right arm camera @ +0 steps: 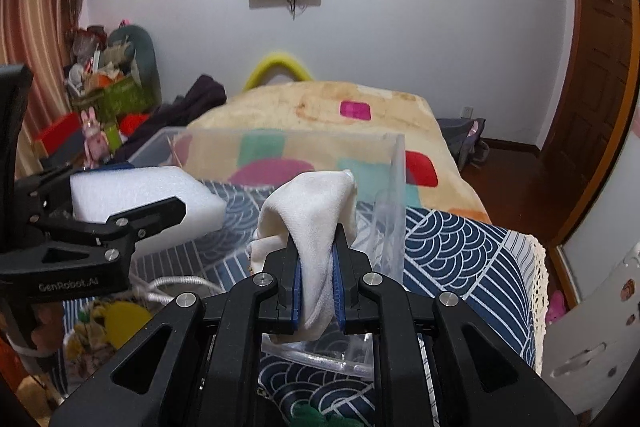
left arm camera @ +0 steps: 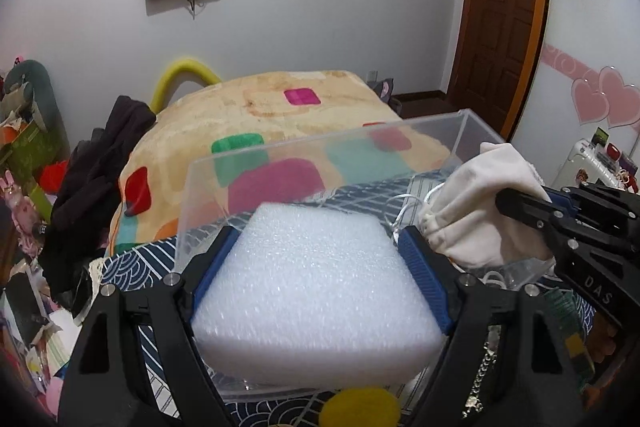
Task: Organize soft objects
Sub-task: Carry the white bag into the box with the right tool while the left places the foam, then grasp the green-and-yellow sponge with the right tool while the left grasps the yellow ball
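Observation:
My left gripper is shut on a white foam block and holds it over the clear plastic box. The foam block also shows in the right wrist view, with the left gripper around it. My right gripper is shut on a cream cloth pouch and holds it inside the box's right part. In the left wrist view the pouch hangs at the right, pinched by the right gripper.
The box stands on a table with a navy wave-pattern cloth. A yellow felt disc and a metal chain lie by the near edge. A white cord lies at the left. A bed with a patterned blanket is behind.

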`<move>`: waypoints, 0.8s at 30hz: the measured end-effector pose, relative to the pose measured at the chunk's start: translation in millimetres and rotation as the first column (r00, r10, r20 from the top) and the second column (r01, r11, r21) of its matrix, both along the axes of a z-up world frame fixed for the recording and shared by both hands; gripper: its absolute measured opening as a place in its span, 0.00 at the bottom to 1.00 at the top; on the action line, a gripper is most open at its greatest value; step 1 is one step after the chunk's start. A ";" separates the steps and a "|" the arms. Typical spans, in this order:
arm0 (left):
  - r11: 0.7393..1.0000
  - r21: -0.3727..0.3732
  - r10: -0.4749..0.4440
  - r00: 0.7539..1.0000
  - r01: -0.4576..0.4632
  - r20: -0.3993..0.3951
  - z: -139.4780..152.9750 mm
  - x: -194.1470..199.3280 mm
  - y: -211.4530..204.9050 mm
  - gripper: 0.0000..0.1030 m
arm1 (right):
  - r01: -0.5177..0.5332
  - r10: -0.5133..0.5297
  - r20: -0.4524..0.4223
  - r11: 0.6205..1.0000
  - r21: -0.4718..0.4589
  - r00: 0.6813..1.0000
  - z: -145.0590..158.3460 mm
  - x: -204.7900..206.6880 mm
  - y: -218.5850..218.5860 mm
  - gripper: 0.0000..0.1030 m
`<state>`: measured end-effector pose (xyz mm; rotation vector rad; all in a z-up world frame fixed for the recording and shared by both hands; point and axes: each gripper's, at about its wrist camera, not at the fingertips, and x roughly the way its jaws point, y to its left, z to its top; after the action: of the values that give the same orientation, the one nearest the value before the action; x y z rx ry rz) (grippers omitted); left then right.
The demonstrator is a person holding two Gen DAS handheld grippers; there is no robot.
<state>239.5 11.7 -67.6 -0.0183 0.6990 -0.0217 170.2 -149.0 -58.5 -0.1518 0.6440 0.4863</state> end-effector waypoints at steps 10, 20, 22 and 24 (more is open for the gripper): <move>1.000 -0.022 -0.003 0.999 0.002 -0.037 -3.4 -11.3 5.0 0.81 | 0.004 -0.004 0.029 1.000 0.002 1.000 16.3 -6.8 -6.9 0.35; 1.000 -0.022 -0.006 0.999 0.007 0.043 30.8 -52.8 8.0 0.93 | -0.001 -0.008 0.137 0.998 0.063 0.991 49.2 -32.5 -9.2 0.51; 1.000 -0.026 0.000 0.998 0.002 0.062 37.8 -64.2 8.5 0.94 | -0.004 -0.009 0.150 0.996 0.086 0.989 53.3 -40.3 -12.3 0.57; 0.999 -0.040 -0.002 0.997 0.005 0.077 44.2 -76.3 10.0 0.95 | -0.002 -0.015 0.164 0.995 0.099 0.986 54.5 -49.1 -13.7 0.58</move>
<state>163.2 21.7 -23.4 -0.0544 0.6214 -0.0395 121.1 -162.7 -4.0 -0.0950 0.4577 0.4929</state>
